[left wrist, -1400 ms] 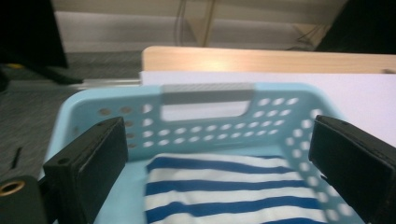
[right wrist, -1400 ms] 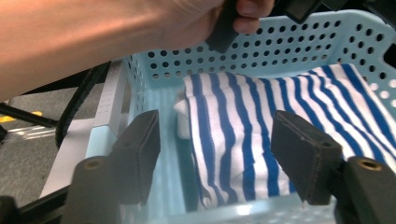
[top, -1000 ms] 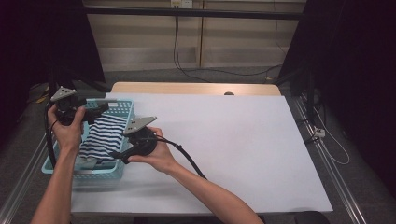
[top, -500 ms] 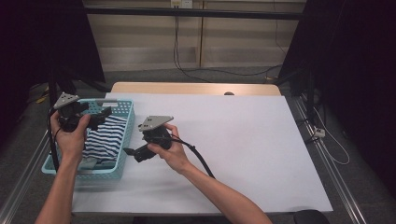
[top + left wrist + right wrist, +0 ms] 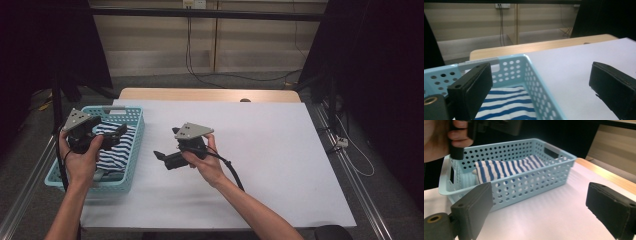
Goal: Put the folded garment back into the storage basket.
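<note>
Striped cloth (image 5: 114, 150) was seen lying inside blue basket (image 5: 134, 150), at left edge of white worktop (image 5: 280, 160). Left tongs (image 5: 116, 131) were held over basket, jaws apart, nothing clamped. Right tongs (image 5: 161, 156) were held just right of basket, above worktop; jaws had just been opening, were apart, nothing between.
</note>
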{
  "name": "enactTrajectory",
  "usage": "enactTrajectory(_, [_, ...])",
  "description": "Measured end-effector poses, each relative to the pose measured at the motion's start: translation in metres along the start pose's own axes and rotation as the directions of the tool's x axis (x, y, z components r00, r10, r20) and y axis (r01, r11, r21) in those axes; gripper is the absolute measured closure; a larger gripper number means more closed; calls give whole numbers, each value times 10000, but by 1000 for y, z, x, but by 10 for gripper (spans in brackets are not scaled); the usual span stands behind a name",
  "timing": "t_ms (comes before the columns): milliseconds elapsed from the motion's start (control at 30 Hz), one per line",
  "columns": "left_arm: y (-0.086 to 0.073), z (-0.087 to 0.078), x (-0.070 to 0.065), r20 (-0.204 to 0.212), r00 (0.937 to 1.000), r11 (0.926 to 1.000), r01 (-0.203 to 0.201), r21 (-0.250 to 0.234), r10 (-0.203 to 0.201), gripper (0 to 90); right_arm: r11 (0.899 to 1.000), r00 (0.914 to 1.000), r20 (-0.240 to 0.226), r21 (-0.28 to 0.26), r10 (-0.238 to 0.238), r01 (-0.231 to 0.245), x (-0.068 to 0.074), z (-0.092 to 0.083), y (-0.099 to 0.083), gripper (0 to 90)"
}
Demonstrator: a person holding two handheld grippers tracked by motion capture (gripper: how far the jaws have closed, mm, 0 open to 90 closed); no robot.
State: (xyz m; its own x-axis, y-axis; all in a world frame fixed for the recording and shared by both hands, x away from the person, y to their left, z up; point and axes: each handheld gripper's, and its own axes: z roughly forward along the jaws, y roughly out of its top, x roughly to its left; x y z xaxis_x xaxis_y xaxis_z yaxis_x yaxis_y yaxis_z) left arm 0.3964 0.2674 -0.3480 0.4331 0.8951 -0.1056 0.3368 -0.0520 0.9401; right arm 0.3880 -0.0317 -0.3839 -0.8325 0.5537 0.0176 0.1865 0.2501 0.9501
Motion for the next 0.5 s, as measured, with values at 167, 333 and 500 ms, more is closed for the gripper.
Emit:
enactTrajectory(167, [-5, -6, -14, -261, 9994, 9996, -216, -181, 211, 41, 9987, 9981, 378, -200, 484, -477, -17, -24, -12, 66])
enactTrajectory(333, [-7, -8, -26, -163, 9991, 9990, -398, -197, 395, 41, 9978, 9929, 1060, -427, 547, -504, -28, -47, -17, 63])
enactTrajectory(500, [-12, -10, -37, -271, 9978, 9976, -606, -344, 597, 45, 9968, 9851, 1621, -644, 579, -480, -36, -71, -23, 46])
